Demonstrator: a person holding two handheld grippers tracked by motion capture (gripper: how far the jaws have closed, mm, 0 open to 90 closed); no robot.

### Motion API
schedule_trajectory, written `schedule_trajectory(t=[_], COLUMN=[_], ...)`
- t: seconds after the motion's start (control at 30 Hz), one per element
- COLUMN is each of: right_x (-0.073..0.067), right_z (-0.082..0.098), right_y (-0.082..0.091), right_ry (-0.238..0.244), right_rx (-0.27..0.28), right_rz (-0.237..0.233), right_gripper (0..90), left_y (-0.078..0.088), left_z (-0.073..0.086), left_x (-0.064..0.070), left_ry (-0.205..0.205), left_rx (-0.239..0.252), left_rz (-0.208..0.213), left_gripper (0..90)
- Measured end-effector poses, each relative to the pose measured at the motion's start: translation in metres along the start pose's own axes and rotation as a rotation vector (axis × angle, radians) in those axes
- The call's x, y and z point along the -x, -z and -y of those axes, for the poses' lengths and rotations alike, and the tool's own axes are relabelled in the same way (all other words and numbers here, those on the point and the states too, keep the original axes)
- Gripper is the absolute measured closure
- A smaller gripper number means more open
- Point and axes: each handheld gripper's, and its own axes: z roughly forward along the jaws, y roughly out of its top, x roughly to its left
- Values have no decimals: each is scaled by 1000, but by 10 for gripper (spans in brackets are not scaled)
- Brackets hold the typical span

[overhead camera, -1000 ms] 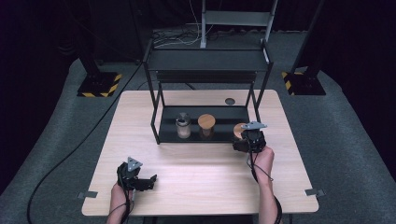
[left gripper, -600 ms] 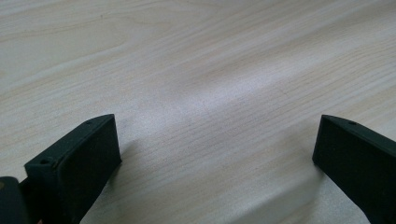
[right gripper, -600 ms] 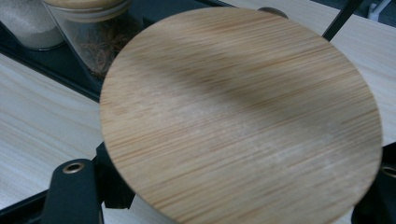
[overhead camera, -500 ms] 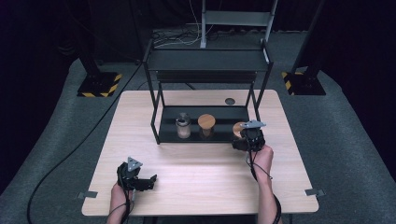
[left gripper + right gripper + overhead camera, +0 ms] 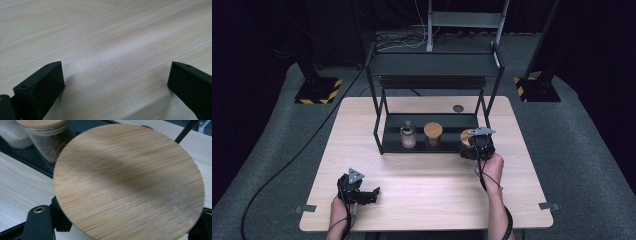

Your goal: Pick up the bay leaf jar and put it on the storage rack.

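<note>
Bamboo lid [image 5: 128, 182], round and flat, sits pinched between the fingers of the right gripper [image 5: 472, 150], whose 2 black fingers [image 5: 37, 222] press on its edge from either side. In the high view the lid [image 5: 467, 137] is held at the right end of the black rack's [image 5: 434, 65] lower shelf, just beside the rack's front right leg. On that shelf stand 2 jars: a jar with a bamboo lid [image 5: 433, 135] holding star anise [image 5: 51, 147], and to its left an open jar of white powder [image 5: 407, 135]. The left gripper [image 5: 367, 192] rests low over the wooden desk [image 5: 422, 185] near its front left corner, well apart from the rack, its fingers [image 5: 41, 87] spread wide with bare wood between them.
</note>
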Motion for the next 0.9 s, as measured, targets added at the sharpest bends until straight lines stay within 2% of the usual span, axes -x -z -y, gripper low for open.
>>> schedule_trajectory(t=[0.9], right_x=[-3], right_z=[-10], right_y=[-8], right_ry=[-2], right_rx=[5], right_rz=[-22], right_gripper=[250], left_y=[0], left_z=[0], left_x=[0], left_ry=[0], left_rx=[0], left_rz=[1], left_gripper=[2])
